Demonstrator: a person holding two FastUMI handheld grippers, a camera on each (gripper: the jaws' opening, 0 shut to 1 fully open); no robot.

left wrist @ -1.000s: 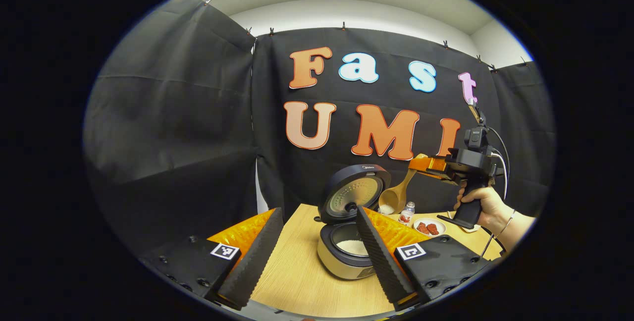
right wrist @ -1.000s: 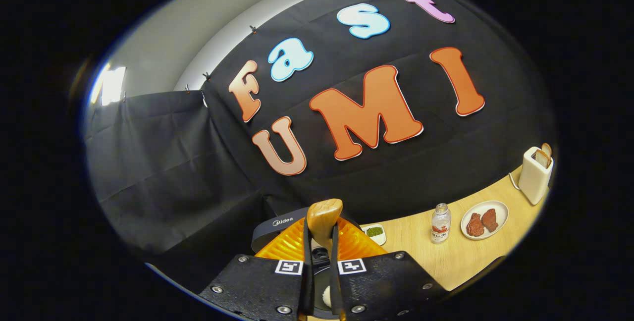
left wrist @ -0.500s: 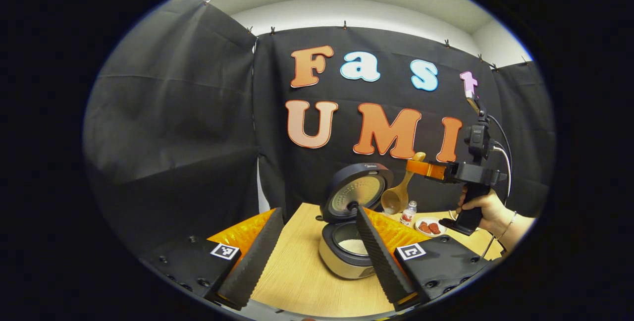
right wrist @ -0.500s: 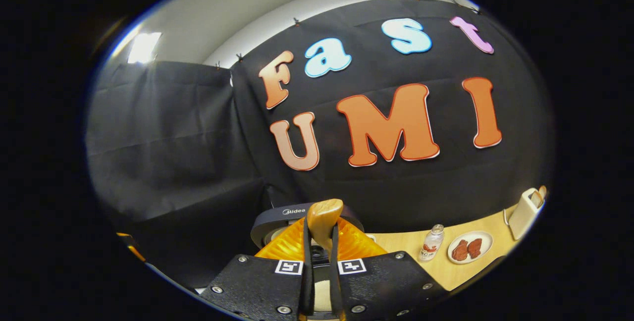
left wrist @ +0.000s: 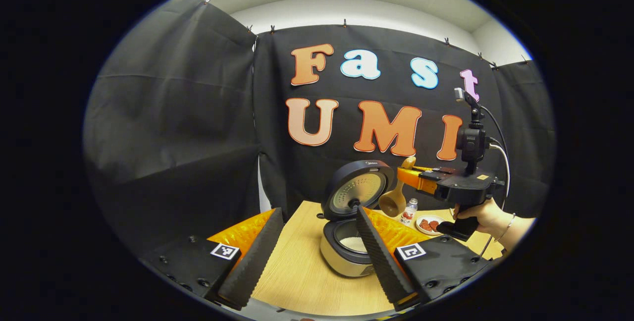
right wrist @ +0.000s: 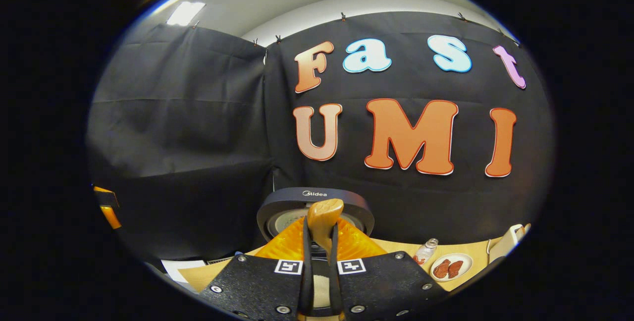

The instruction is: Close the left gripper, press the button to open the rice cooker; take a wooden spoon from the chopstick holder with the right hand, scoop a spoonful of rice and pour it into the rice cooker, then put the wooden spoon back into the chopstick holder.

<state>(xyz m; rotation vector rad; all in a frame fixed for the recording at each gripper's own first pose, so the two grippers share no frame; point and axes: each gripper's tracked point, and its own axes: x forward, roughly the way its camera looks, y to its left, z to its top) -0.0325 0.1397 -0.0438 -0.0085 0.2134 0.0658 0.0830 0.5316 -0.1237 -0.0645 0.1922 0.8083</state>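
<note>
Smooth wooden spoon [left wrist: 395, 201], wood-grain table [left wrist: 302, 276]

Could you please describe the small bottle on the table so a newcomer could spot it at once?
Start at the round rice cooker with its dark lid raised on the light wooden table. Just to its right stands a small clear bottle, upright beside a white plate of reddish-brown food; it is the only upright, see-through item there.

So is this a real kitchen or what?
More likely a pretend kitchen in a recording booth: black cloth walls hang around a wooden table with an open rice cooker and a plate of meat.
</note>
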